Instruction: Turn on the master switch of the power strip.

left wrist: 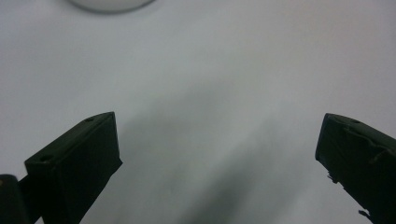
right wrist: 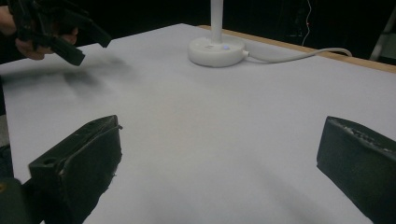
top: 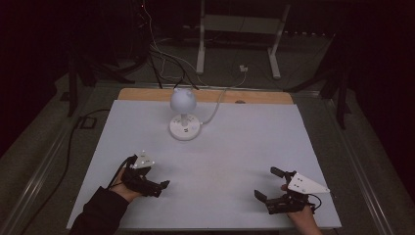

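Nearest the person, well short of the lamp point(top: 183, 115), left gripper point(top: 159, 186) and right gripper point(top: 266, 183) are hovering over the white table point(top: 254, 142), jaws spread wide on both, nothing between them; left one lying left of the lamp, right one right of it. Lamp is standing upright toward the table's far edge, round head on a thin stem above a disc base point(right wrist: 215, 50), white cable point(top: 215, 110) trailing off behind. Likely light, smooth plastic, top-heavy; base rim or stem looking like the safest hold
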A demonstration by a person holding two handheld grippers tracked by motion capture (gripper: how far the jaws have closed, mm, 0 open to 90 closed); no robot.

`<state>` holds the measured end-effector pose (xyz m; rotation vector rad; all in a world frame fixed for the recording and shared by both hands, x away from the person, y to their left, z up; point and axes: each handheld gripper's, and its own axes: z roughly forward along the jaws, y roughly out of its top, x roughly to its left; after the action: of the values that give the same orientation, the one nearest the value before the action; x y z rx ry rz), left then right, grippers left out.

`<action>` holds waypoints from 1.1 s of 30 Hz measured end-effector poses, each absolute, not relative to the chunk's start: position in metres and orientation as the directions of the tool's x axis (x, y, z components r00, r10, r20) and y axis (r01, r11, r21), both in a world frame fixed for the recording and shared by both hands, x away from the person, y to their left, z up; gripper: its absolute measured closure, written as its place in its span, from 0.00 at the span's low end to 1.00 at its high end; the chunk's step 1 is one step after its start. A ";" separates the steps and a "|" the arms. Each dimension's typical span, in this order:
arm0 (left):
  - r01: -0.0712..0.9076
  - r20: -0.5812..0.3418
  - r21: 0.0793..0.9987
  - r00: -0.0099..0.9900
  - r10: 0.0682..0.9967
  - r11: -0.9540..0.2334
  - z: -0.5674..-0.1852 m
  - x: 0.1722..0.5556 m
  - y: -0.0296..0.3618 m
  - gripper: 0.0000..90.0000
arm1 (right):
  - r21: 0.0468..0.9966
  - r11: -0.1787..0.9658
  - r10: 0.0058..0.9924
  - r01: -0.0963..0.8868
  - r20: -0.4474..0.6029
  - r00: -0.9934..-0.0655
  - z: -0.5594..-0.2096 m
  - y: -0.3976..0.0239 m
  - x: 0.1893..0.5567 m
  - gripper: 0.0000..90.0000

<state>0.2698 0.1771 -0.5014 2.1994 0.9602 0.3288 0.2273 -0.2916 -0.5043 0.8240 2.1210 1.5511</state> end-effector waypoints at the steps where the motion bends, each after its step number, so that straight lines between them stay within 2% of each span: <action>1: 0.543 -0.050 0.692 0.693 0.719 -0.476 -0.502 0.268 0.179 0.00 | 0.948 0.219 0.656 0.229 0.031 -0.754 -0.504 -0.292 0.227 0.00; 13: 0.554 -0.084 0.695 0.695 0.714 -0.458 -0.516 0.247 0.200 0.00 | 0.947 0.221 0.657 0.235 0.033 -0.753 -0.505 -0.291 0.227 0.00; 33: 0.520 -0.044 0.727 0.686 0.726 -0.447 -0.529 0.231 0.220 0.00 | 0.944 0.227 0.655 0.238 0.033 -0.754 -0.506 -0.292 0.228 0.00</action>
<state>0.2306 0.2198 -0.5294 2.1514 0.9514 0.3543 0.2279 -0.2922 -0.5057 0.8261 2.1343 1.5394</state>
